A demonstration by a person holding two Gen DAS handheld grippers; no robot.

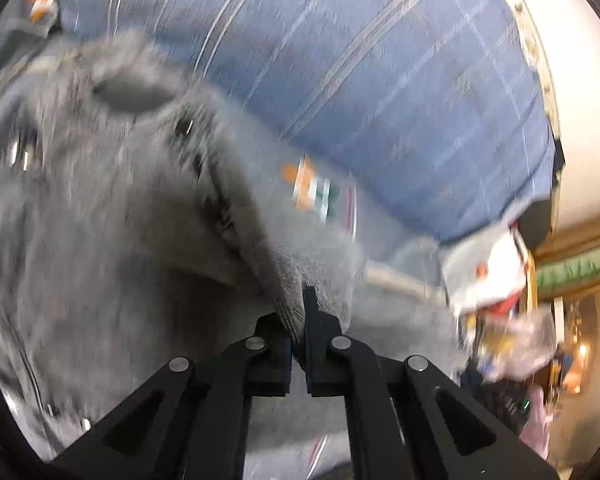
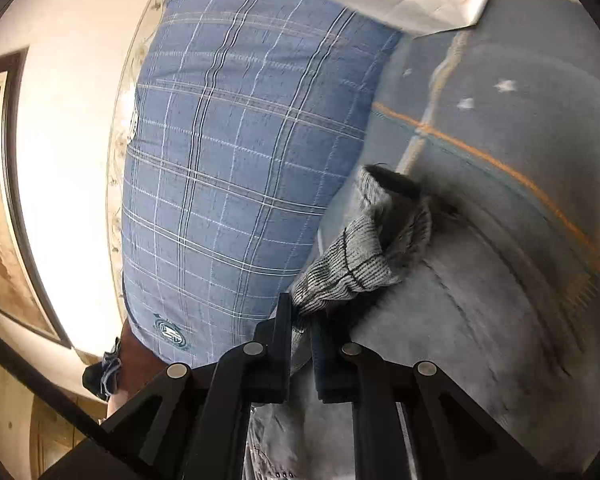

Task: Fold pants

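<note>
Nearest the lens, the left gripper (image 1: pixel 298 312) is clamped on a ribbed edge of the grey pants (image 1: pixel 112 216), which bulge blurred across the left of its view over a blue plaid pillow (image 1: pixel 380 80). The right gripper (image 2: pixel 302 316) pinches the pants' ribbed cuff (image 2: pixel 360 256), with the plaid pillow to its left and grey bedding (image 2: pixel 500 200) to its right. No containers can be made out.
</note>
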